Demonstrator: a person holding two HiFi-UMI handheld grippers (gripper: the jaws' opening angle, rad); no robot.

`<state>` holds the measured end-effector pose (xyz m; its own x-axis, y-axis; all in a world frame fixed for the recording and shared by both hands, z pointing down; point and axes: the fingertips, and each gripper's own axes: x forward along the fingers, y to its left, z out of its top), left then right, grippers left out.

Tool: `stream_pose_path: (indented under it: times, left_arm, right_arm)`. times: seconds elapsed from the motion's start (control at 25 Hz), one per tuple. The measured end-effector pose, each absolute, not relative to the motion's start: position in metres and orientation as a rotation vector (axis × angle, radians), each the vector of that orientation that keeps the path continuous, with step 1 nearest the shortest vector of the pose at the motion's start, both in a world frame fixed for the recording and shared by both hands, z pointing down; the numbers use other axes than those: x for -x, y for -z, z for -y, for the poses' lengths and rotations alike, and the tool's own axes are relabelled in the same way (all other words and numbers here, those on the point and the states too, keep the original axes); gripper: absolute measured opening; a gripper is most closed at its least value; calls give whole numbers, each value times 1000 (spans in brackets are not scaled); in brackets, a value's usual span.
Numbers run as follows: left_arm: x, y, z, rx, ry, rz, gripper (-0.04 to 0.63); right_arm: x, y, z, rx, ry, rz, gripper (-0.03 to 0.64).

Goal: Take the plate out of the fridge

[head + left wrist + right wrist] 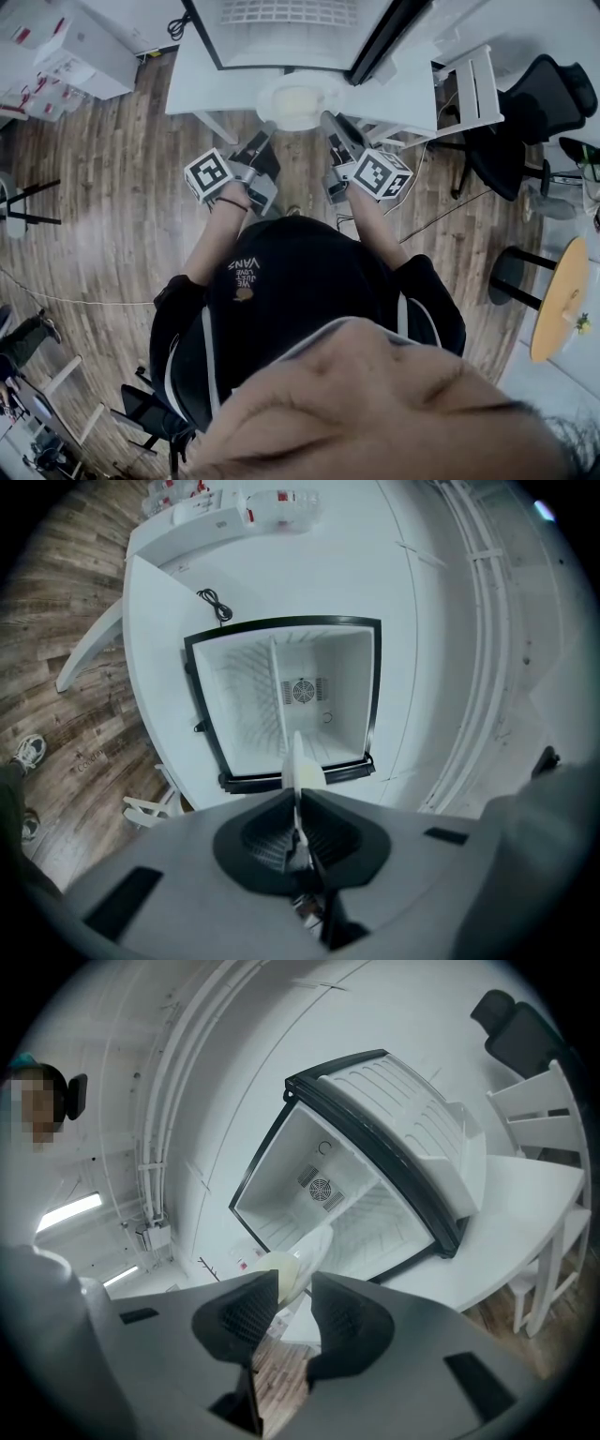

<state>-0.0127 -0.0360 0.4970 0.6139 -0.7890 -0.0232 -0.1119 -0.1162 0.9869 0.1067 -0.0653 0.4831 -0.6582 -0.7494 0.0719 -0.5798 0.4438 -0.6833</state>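
A pale round plate hangs in the air just in front of the open white mini fridge, between my two grippers. My left gripper is shut on its left rim; in the left gripper view the plate shows edge-on, pinched between the jaws of the left gripper. On the plate's right rim sits my right gripper. In the right gripper view the plate runs in between the wider-set jaws of the right gripper. The fridge's inside looks bare.
The fridge door stands swung open to the right. The fridge rests on a white table. A white chair and a black office chair stand at the right, boxes at the back left, and a round yellow table at the right.
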Motion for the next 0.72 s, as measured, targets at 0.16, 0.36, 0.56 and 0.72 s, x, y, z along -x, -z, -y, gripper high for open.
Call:
stream_pose_path:
  times: [0.16, 0.36, 0.56, 0.72]
  left_arm:
    - [10, -497, 30, -1603, 688, 778, 32]
    - [15, -495, 27, -1604, 683, 780, 32]
    - [17, -492, 37, -1611, 680, 755, 32]
    - [21, -491, 43, -1620, 658, 738, 32]
  right_arm:
    - [-108, -482, 61, 1136, 1023, -2462, 117]
    - [-104, -482, 58, 1132, 1026, -2458, 117]
    - [-101, -479, 65, 1159, 1003, -2439, 117]
    - [-98, -478, 68, 1183, 993, -2422, 117]
